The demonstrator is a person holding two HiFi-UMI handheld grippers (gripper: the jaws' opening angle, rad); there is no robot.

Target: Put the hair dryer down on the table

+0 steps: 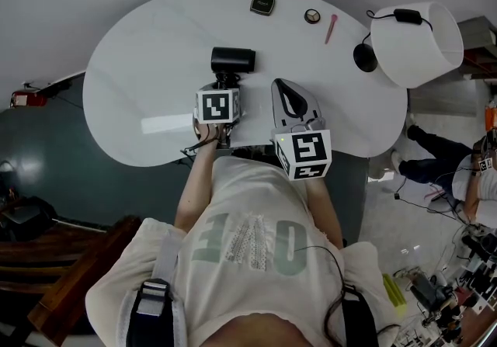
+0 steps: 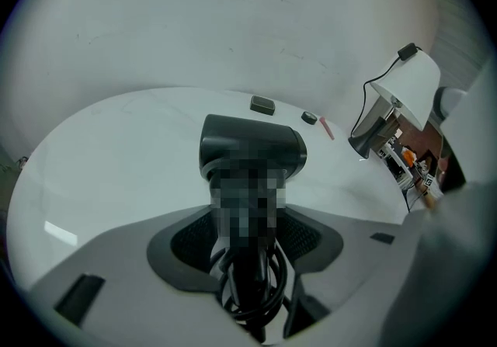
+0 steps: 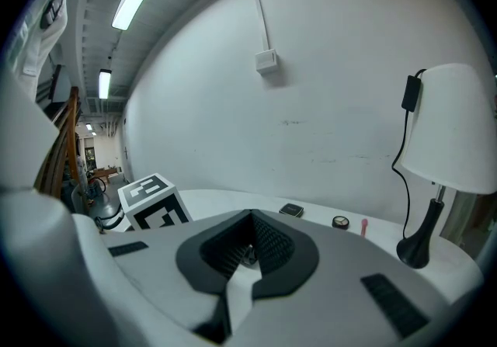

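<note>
A black hair dryer (image 1: 232, 60) is held over the middle of the white oval table (image 1: 140, 74). My left gripper (image 1: 226, 85) is shut on its handle. In the left gripper view the dryer's head (image 2: 252, 147) points away above the jaws, and the coiled black cord (image 2: 252, 295) hangs bunched between them. Whether the dryer touches the tabletop I cannot tell. My right gripper (image 1: 288, 88) hovers just right of it near the table's front edge, shut with nothing in it; in its own view the right gripper (image 3: 248, 248) shows closed pads.
A white-shaded lamp (image 1: 415, 43) with a black base stands at the table's right end. A dark compact (image 1: 262, 4), a small round case (image 1: 312, 16) and a pink stick (image 1: 331, 27) lie along the far edge. A second person (image 1: 466, 175) sits on the floor at right.
</note>
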